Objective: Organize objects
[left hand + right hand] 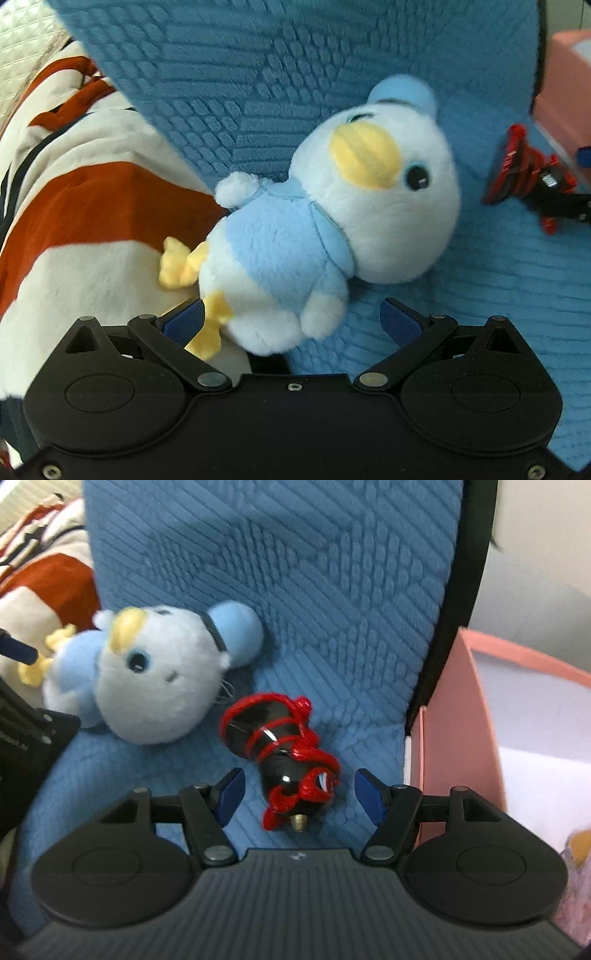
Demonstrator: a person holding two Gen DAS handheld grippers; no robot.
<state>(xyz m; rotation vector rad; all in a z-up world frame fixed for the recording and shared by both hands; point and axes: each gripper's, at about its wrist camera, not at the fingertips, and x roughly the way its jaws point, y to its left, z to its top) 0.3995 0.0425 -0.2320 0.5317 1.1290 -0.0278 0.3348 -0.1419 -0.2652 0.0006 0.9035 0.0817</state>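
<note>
Where right wrist looks: pink box (458, 716)

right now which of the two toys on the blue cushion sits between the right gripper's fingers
The black toy wound in red cord, between the open right gripper. The plush duck lies off to its left, by the left gripper.

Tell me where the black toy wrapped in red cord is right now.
In the right wrist view the black toy wrapped in red cord lies on the blue cushion, between the open right tongs, with the plush duck to its left and the pink box to its right.
</note>
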